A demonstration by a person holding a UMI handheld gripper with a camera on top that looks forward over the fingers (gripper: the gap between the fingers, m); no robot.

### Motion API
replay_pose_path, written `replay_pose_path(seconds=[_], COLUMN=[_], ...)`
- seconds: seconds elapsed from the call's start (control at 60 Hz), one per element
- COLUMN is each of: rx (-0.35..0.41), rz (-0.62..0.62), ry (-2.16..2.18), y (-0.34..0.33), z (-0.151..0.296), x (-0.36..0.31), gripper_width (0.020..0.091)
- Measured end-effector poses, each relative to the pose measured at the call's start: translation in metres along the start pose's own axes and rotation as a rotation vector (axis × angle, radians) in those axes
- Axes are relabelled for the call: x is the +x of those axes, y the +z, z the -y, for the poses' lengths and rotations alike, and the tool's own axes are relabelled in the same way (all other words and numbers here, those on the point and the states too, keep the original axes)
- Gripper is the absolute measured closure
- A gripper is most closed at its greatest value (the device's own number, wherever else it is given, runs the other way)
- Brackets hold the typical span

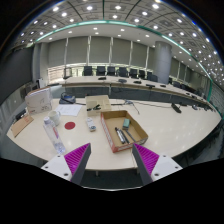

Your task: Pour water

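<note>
We see the gripper (112,162) held high above the bench (170,128), its fingers spread wide with nothing between them, magenta pads (77,160) facing inward. Well ahead of the fingers sits an open cardboard box (123,130) with dark tools inside, too small to identify. To its left lie a small red disc (70,126) and a small pale cup-like thing (92,126), apart from each other. Further left stands a clear bottle-like container (55,132), the likely water vessel, though we cannot tell its contents. A white box (38,100) sits behind it. Office chairs (105,71) line the far tables.
</note>
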State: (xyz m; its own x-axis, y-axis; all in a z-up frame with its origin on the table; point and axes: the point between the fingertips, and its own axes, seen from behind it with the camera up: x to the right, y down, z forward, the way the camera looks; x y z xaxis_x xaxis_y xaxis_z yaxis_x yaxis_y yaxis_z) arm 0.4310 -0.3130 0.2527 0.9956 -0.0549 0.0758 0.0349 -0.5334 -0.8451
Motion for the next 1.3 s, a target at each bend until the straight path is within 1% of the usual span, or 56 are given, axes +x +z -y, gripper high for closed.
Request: replay_pose_path(seconds=[0.15, 0.417, 0.55, 0.683, 0.767, 0.883, 0.95, 1.0, 1.083, 1.133, 1.167, 1.2, 1.233, 1.3], rx=[-0.019, -0.031, 0.016, 0.068, 0.112, 0.150, 0.169, 0.184, 0.213, 0.216, 0.220, 0.239, 0.246, 0.242], rz=[0.055, 0.197, 0.240, 0.263, 0.241, 0.189, 0.175, 0.170, 0.137, 0.113, 0.104, 0.084, 0.085, 0.095], ry=[-0.012, -0.049, -0.078, -0.057, -0.036, -0.014, 0.002, 0.011, 0.005, 0.002, 0.001, 0.001, 0.013, 0.031], y=[0.002, 0.016, 0.031, 0.070, 0.105, 0.153, 0.174, 0.186, 0.211, 0.217, 0.220, 0.222, 0.226, 0.224], z=[-0.015, -0.056, -0.065, -0.066, -0.062, -0.057, -0.053, -0.048, -0.044, -0.046, -0.046, -0.042, -0.041, -0.042], x=[-0.029, -0.134, -0.192, -0.243, -0.266, -0.287, -0.298, -0.306, -0.309, -0.312, -0.313, -0.310, -0.309, -0.310], gripper_width=[0.0248, 0.0244, 0.0245, 0.0244, 0.0246, 0.0243, 0.0253, 0.0277, 0.0356, 0.0434, 0.0499, 0.0574, 0.0579, 0.0630])
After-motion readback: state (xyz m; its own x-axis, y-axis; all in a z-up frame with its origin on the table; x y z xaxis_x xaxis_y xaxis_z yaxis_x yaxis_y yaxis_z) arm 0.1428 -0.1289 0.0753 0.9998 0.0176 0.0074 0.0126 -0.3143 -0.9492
